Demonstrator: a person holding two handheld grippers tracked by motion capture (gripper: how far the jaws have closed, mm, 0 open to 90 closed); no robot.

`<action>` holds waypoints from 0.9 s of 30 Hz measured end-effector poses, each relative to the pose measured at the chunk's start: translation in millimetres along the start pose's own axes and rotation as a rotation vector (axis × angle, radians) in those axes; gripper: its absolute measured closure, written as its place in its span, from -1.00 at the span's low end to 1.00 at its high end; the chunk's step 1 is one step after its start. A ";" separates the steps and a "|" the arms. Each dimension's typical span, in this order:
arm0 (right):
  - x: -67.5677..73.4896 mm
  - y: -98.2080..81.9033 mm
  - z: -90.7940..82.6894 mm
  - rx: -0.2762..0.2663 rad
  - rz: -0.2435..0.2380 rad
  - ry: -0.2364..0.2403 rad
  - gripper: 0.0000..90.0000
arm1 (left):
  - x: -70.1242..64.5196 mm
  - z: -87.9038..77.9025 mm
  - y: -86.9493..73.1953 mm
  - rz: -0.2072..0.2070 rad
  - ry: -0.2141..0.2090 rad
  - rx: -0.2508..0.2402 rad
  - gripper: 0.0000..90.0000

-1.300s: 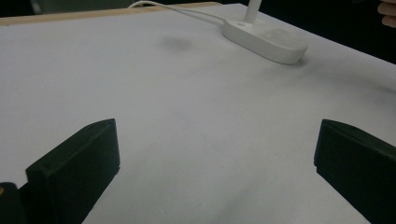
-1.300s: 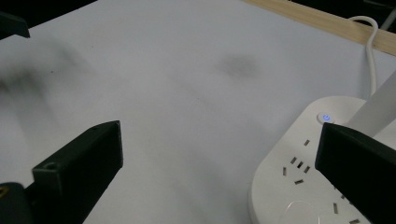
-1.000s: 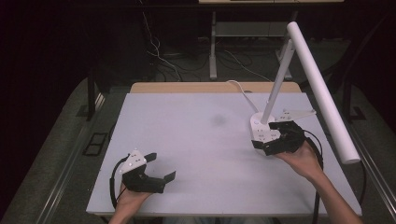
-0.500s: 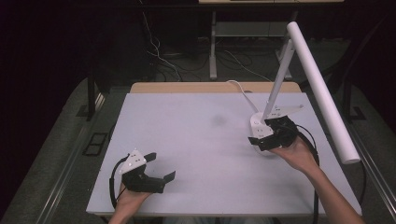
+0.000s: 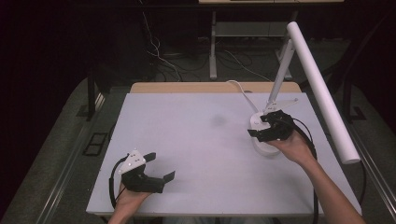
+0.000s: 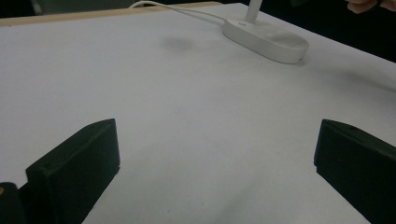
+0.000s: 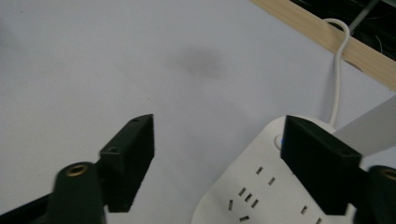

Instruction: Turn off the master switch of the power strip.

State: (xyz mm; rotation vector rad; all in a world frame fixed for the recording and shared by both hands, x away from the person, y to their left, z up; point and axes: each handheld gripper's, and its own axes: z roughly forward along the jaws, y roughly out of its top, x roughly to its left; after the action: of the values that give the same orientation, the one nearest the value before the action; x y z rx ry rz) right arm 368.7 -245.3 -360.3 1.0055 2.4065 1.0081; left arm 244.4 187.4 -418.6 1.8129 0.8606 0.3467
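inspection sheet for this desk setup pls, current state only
Surface: white table, one faint dark smudge.
Job's things: white lamp, base flat on table, stem upright, long head angled out to the right.
Clutter: nothing seen.
Grippers: right gripper over the lamp base, jaws apart, just been closing, nothing pressed between them; left gripper near the front edge, jaws wide open.
Cables: white lamp cord runs to the back edge.
Surroundings: dark floor, cables and stand legs behind.

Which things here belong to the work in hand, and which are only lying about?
In the work:
- desk lamp, its oval base under the right gripper
- right gripper, jaws just closing, gripping nothing

Only lying about:
- left gripper, open over bare table
- lamp cord
- dark smudge
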 end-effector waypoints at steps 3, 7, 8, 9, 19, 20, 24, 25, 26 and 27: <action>-2.8 0.0 1.7 0.001 -0.003 -0.014 -0.25 | -0.1 -0.1 0.0 0.002 0.000 0.002 -1.00; -5.9 0.2 5.5 0.003 -0.022 -0.056 0.24 | -0.2 -0.2 -0.1 0.000 -0.001 0.000 -1.00; -6.3 0.3 6.2 0.004 -0.026 -0.069 0.32 | -0.1 -0.6 -0.2 0.000 -0.003 0.000 -1.00; -6.8 0.5 7.2 0.005 -0.030 -0.073 0.39 | -0.1 -0.8 -0.4 -0.001 -0.003 0.000 -1.00; -11.4 3.7 19.0 0.024 -0.058 -0.098 0.98 | 1.0 -1.7 -0.5 -0.005 -0.003 -0.002 -1.00; -11.4 3.7 19.0 0.024 -0.058 -0.098 0.98 | 1.1 -1.7 -0.5 -0.005 -0.003 -0.002 -1.00; -12.8 5.1 23.2 0.033 -0.064 -0.117 0.98 | 1.7 -1.8 -0.4 -0.004 -0.003 -0.001 -1.00; -13.0 5.2 24.6 0.033 -0.066 -0.120 0.98 | 1.9 -1.9 -0.4 -0.004 -0.003 -0.001 -1.00; -13.7 5.3 27.4 0.042 -0.059 -0.124 0.98 | 2.0 -1.9 -0.3 -0.004 -0.002 -0.002 -1.00; -14.4 5.0 29.3 0.043 -0.060 -0.128 0.98 | 2.1 -1.8 -0.3 -0.005 -0.002 -0.002 -1.00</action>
State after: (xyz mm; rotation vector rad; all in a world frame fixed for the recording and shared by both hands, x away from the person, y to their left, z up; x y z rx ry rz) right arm 397.0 -239.2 -376.4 0.9749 2.3483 0.8479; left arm 244.6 190.2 -418.5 1.8089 0.8626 0.3421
